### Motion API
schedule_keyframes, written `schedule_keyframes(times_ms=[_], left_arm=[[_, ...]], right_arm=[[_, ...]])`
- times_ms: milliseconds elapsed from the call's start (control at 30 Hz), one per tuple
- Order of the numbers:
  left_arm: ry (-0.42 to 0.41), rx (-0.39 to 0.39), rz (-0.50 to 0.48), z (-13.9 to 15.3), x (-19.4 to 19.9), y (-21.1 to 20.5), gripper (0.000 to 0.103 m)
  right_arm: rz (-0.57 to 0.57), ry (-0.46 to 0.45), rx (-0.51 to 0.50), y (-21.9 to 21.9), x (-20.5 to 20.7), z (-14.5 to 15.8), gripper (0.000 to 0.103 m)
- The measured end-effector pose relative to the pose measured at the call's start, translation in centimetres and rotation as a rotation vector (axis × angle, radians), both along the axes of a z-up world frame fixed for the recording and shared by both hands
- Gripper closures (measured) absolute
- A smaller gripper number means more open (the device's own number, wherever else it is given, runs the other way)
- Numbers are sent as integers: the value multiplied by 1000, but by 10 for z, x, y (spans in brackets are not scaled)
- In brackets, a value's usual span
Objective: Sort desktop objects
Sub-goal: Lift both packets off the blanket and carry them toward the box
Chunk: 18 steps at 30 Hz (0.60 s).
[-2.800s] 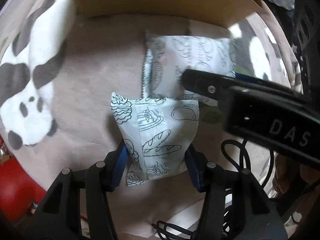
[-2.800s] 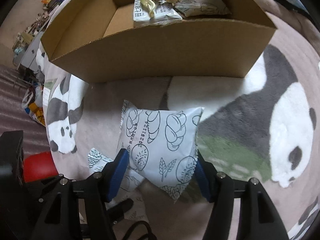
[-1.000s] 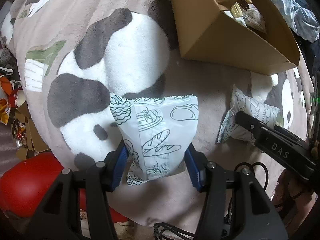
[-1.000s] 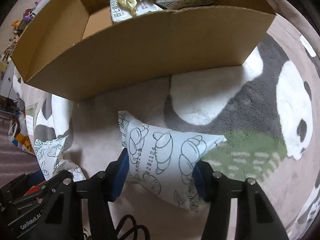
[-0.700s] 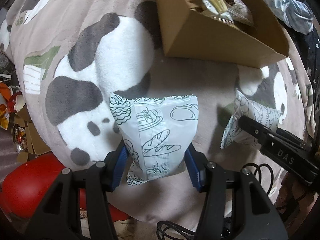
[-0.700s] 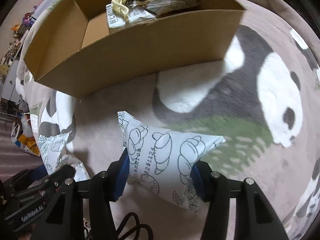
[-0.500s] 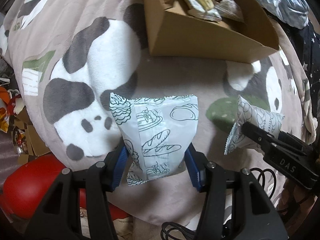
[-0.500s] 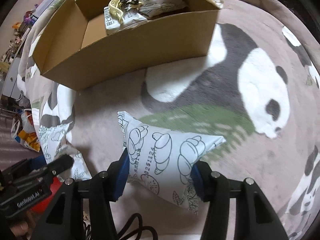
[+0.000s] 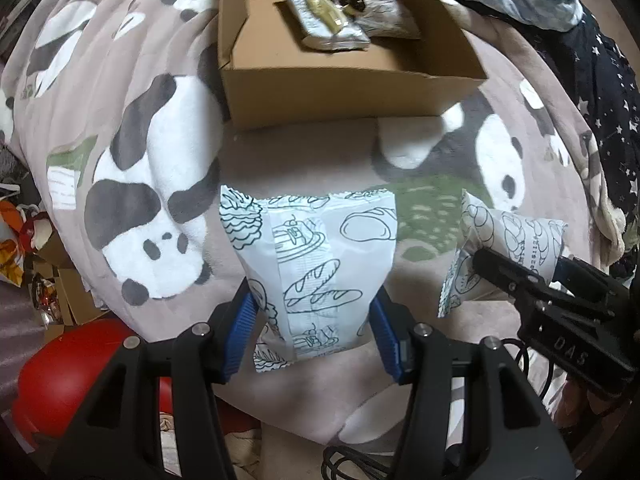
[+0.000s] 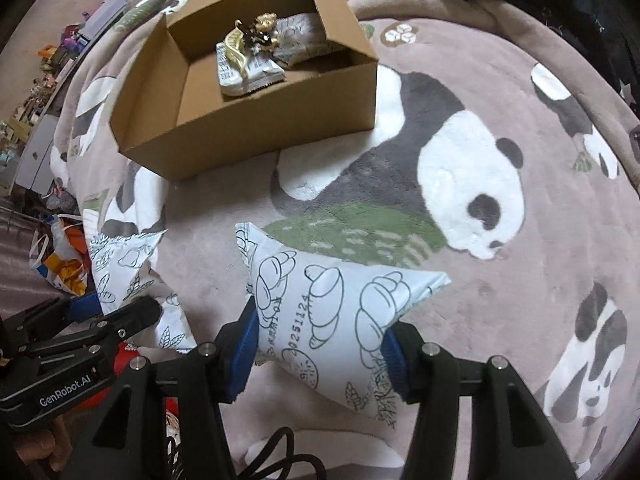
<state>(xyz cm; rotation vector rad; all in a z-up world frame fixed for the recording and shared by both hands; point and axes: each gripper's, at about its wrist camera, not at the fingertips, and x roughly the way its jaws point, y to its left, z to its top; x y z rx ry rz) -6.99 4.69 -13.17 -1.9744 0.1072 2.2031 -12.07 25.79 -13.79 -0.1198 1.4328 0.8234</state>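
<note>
Left wrist view: my left gripper has its blue-padded fingers closed on the lower part of a white snack packet, held above the panda blanket. The packet is a flat, crinkly pillow pouch with a serrated top edge, line-drawn with baguettes and cakes. Ahead sits an open cardboard box, plain brown, matte, with a low front wall. Inside it, toward the back, a silvery packet lies with a cream hair claw and a dark and gold clip on top. At right the right gripper shows side-on, black, clamping a second packet. Only this view shows a red rounded object at lower left.

Right wrist view: my right gripper has its fingers pressed against both sides of a puffy bread-print packet, white with braided loaf outlines and printed digits 251124, tilted with one corner pointing right. Here the box stands farther off and its whole interior shows: two overlapping packets with the clips resting on them. The blanket is plush, mauve, with black and white pandas and green patches. At lower left the left gripper, labelled GenRobot.AI, holds its packet.
</note>
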Motion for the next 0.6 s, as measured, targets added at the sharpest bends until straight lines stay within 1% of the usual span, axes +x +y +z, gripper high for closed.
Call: schedule_keyframes(times_ms=[167, 267, 600], left_arm=[[22, 4, -21, 32, 4, 7, 51], [36, 7, -35, 45, 3, 19, 51], [76, 21, -75, 90, -2, 37, 51]], right_arm=[[11, -8, 10, -7, -1, 17, 47], [25, -14, 16, -11, -1, 28, 47], [68, -61, 28, -24, 11, 73, 47]])
